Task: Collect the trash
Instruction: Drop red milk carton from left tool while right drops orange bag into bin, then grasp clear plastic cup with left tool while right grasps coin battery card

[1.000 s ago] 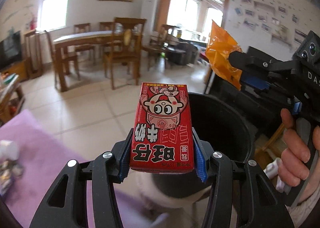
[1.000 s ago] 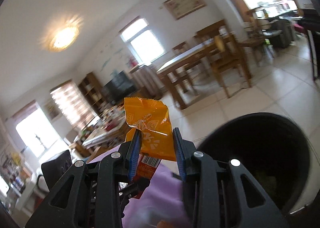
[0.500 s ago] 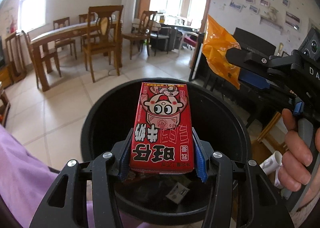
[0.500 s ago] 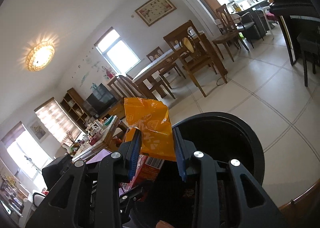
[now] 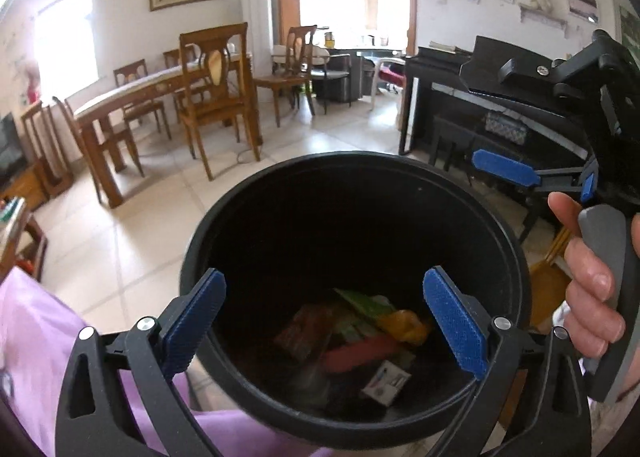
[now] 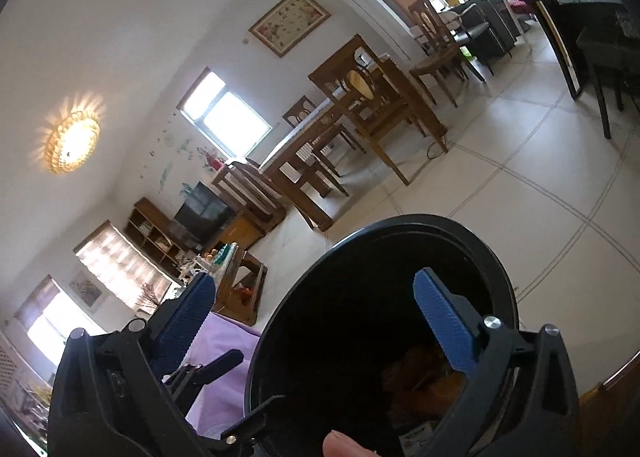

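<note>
the black trash bin (image 5: 352,193) stands on the tiled floor (image 5: 132,225) directly below both grippers, its round mouth open toward the cameras. at its bottom lies a heap of trash: a red carton (image 5: 306,331) on the left of the heap, an orange wrapper (image 5: 402,327) to the right of it, a green wrapper (image 5: 360,301) on the far side, a pink-red piece (image 5: 360,351) nearer, and a small white printed packet (image 5: 386,379) nearest of all. in the right wrist view the bin (image 6: 400,241) shows a dark inside with orange-brown trash (image 6: 424,373) dim at the bottom.

the left gripper (image 5: 324,323) hangs over the near rim with its blue pads spread wide and nothing between them. the right gripper (image 6: 314,319) is likewise wide apart and holds nothing; from the left wrist view it (image 5: 532,177) sits at the right, above the bin's right rim, gripped by a hand (image 5: 588,281).

a purple cloth (image 5: 28,341) lies at the near left, touching the bin's near wall. farther off on the left stand a wooden dining table (image 5: 132,93) and wooden chairs (image 5: 216,89); at the far right is a black piano (image 5: 444,97) with a dark stool (image 5: 452,133) before it.
</note>
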Available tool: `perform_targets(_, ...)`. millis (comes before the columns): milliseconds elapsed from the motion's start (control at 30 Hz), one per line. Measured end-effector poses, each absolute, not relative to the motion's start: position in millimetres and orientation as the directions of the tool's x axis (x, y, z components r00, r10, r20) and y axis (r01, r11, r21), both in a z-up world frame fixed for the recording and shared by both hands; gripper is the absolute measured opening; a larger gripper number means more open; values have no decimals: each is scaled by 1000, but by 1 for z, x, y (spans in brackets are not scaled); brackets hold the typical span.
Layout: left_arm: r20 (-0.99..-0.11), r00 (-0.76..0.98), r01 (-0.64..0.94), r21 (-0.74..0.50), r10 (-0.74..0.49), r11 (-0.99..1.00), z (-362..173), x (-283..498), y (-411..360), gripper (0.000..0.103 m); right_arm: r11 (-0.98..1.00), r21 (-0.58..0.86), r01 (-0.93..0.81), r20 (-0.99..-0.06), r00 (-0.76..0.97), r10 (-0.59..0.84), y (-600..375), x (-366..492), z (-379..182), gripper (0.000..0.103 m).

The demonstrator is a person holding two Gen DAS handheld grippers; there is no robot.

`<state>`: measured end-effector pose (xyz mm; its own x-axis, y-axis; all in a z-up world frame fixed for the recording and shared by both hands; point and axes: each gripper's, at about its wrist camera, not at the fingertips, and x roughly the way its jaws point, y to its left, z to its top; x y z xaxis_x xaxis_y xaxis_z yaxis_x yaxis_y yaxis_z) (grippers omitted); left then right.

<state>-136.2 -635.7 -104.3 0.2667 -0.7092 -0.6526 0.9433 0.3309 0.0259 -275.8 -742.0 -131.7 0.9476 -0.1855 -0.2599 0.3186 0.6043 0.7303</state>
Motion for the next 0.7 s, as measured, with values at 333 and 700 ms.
perform_targets(333,-623,353,911,58,-698,408,-72,-124,-570,98,617,711,337,-296,940,-172,-722,-268,-131,98)
perform_targets(700,-608,553,736,34,-570,677,-45,-40,-377,98,746,620,242,-359,933,-4,-624,-195,-100,98)
